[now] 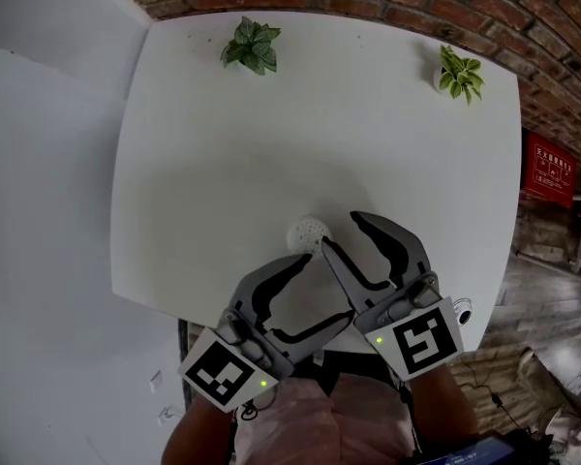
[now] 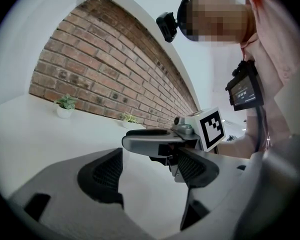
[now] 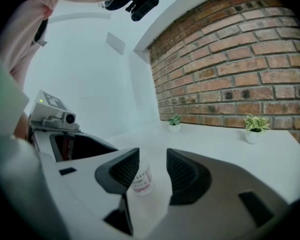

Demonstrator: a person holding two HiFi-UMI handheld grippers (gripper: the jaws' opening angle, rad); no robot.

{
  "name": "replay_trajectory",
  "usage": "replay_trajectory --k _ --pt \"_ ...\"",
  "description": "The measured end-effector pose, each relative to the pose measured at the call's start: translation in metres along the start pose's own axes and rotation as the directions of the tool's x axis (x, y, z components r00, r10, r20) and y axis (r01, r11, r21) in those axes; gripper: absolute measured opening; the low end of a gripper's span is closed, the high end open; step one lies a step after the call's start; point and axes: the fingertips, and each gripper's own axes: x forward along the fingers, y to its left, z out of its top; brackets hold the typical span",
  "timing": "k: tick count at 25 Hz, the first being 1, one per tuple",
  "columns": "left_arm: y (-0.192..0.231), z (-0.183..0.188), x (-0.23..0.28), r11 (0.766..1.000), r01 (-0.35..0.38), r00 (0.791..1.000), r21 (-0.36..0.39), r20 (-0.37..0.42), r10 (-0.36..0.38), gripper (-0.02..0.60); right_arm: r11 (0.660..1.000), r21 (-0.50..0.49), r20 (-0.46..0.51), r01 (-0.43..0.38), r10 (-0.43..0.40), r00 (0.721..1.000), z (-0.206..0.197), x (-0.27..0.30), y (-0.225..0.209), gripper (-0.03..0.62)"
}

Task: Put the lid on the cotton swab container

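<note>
small see-through cotton swab container [image 3: 141,179] with a pink label, on the white table [image 1: 223,163] just ahead of our right gripper [image 1: 339,229], its jaws wide apart, empty, our left gripper [image 1: 330,285] beside it, open, empty too

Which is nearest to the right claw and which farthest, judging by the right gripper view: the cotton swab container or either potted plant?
1. The cotton swab container, just ahead of the right claw, seen between its open jaws.
2. The pale-leaved plant, at the right by the brick wall.
3. The dark green plant, smaller, farther back along that wall.
</note>
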Motion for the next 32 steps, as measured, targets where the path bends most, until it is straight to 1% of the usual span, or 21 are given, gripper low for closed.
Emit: replay_trajectory --k 9,13,16,18,22,25,27,29,30,31,32 --pt "-0.001 0.0 0.0 1.0 0.012 1.0 0.011 0.004 -0.012 0.353 1.0 0.01 0.01 0.006 -0.006 1.0 0.0 0.0 0.001 0.161" --pt "-0.003 -0.001 0.0 0.999 0.022 1.0 0.029 -0.007 -0.022 0.353 1.0 0.014 -0.005 -0.001 0.001 1.0 0.0 0.0 0.003 0.164" --pt "-0.002 -0.004 0.001 1.0 0.023 1.0 0.021 -0.016 -0.023 0.353 1.0 0.0 -0.018 0.004 -0.004 1.0 -0.006 0.001 0.002 0.164" --pt "-0.001 -0.005 0.002 1.0 0.023 1.0 0.019 -0.017 -0.022 0.353 1.0 0.01 -0.014 0.005 -0.004 1.0 -0.007 0.001 0.002 0.161" --pt "-0.002 -0.002 0.002 0.999 0.026 1.0 0.027 -0.011 -0.026 0.353 0.998 0.059 0.011 -0.006 0.005 1.0 -0.003 0.0 0.0 0.167" --pt "-0.004 0.007 -0.003 1.0 0.011 1.0 0.022 0.007 -0.011 0.351 0.998 0.058 0.072 -0.001 -0.003 0.997 0.012 -0.006 -0.007 0.169" --pt "-0.006 0.023 -0.013 1.0 -0.019 0.999 0.021 0.041 0.019 0.342 0.998 0.053 0.111 0.014 -0.019 0.994 0.028 -0.016 -0.011 0.167" --pt "-0.006 0.049 -0.027 0.995 -0.088 0.992 0.052 0.094 0.082 0.312 0.998 0.047 0.143 0.042 -0.049 0.989 0.051 -0.03 -0.013 0.164" --pt "-0.002 0.064 -0.035 0.986 -0.147 0.982 0.083 0.128 0.136 0.291 0.997 0.039 0.161 0.063 -0.068 0.985 0.064 -0.037 -0.015 0.16" --pt "0.005 0.081 -0.044 0.967 -0.227 0.964 0.119 0.17 0.206 0.247 0.996 0.029 0.18 0.086 -0.09 0.98 0.077 -0.043 -0.017 0.149" --pt "0.014 0.099 -0.053 0.936 -0.319 0.933 0.146 0.222 0.283 0.185 0.994 0.02 0.201 0.108 -0.11 0.973 0.091 -0.048 -0.019 0.134"
